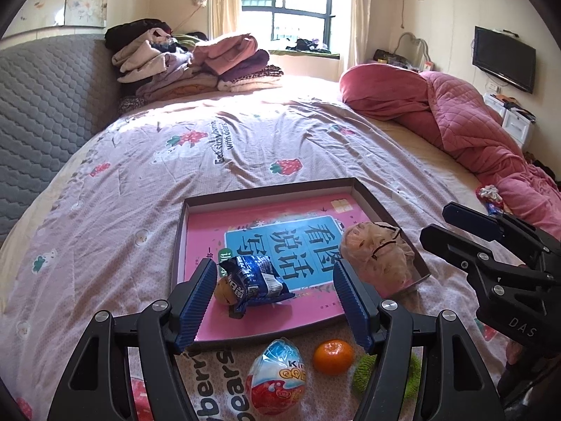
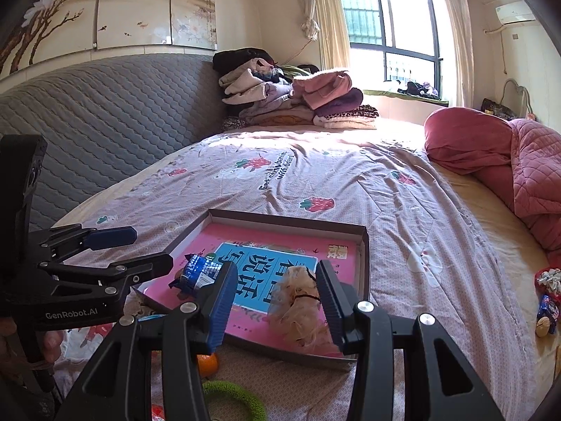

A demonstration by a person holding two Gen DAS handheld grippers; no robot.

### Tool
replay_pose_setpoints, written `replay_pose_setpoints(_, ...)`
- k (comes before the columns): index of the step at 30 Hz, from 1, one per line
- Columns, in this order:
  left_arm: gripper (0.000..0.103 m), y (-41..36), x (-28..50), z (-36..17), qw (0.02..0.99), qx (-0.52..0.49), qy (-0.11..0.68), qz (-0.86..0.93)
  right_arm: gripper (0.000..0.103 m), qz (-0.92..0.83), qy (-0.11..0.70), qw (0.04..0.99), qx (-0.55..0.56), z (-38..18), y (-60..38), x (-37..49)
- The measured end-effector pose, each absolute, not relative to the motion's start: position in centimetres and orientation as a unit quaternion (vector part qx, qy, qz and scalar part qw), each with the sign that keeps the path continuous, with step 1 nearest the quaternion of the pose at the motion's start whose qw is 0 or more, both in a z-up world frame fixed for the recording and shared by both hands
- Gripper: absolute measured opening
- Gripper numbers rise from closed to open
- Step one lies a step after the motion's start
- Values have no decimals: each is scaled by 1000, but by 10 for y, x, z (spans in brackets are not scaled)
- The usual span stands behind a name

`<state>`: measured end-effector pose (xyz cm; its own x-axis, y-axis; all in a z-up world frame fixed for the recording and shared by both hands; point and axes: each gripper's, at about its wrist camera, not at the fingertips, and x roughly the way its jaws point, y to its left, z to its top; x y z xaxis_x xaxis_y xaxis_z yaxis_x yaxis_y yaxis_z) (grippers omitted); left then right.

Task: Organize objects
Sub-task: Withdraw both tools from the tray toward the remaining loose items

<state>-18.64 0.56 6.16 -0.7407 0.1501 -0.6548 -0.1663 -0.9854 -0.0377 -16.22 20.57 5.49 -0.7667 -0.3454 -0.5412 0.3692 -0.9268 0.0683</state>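
1. Left wrist view shows the left tool (image 1: 277, 298) with its jaws spread wide above a blue snack packet (image 1: 256, 280) that lies in the shallow box (image 1: 270, 189); the pads stand clear of it, so the tool is released and grasps nothing.
2. Right wrist view shows the right tool (image 2: 277, 305) about half spread, its pads on either side of a pale frilly scrunchie (image 2: 301, 305) that sits in the near right corner of the box. I cannot tell whether the pads press on it or only frame it.
3. Both items already rest on the pink book (image 1: 280, 245) that lines the box, so the step in hand looks like pulling the tools away after placing.
4. To do it well, draw each tool up and back with its jaws kept apart, so neither pad drags the packet or snags the scrunchie's dark elastic.
5. Things yet to be sorted lie on the bedspread just in front of the box: a chocolate egg (image 1: 277, 375), a small orange (image 1: 333, 356) and a green knitted ring (image 2: 235, 398). A second snack packet (image 2: 547, 314) lies well apart, at the right.
6. Soft bedding will let the box tilt or slide if a rim is pressed, so approach from above.
7. Folded clothes (image 1: 196, 63) are stacked by the grey headboard (image 1: 45, 105), a red quilt (image 1: 455, 119) is bunched at the right, and sunlight floods in through the window (image 1: 287, 3).
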Motion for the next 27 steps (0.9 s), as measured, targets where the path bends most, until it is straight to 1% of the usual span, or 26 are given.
replay_pose_setpoints(5, 70, 5, -173, 63, 77, -348, 19, 934, 46, -939, 17, 197, 282, 57, 204, -154)
replay_pose_setpoints(15, 70, 0, -143, 60, 76, -357, -6, 931, 46, -940, 18, 206, 272, 63, 203, -140)
replay_pose_setpoints(27, 70, 3, -127, 50, 75, -371, -9, 926, 46, -939, 11, 208, 275, 62, 207, -123)
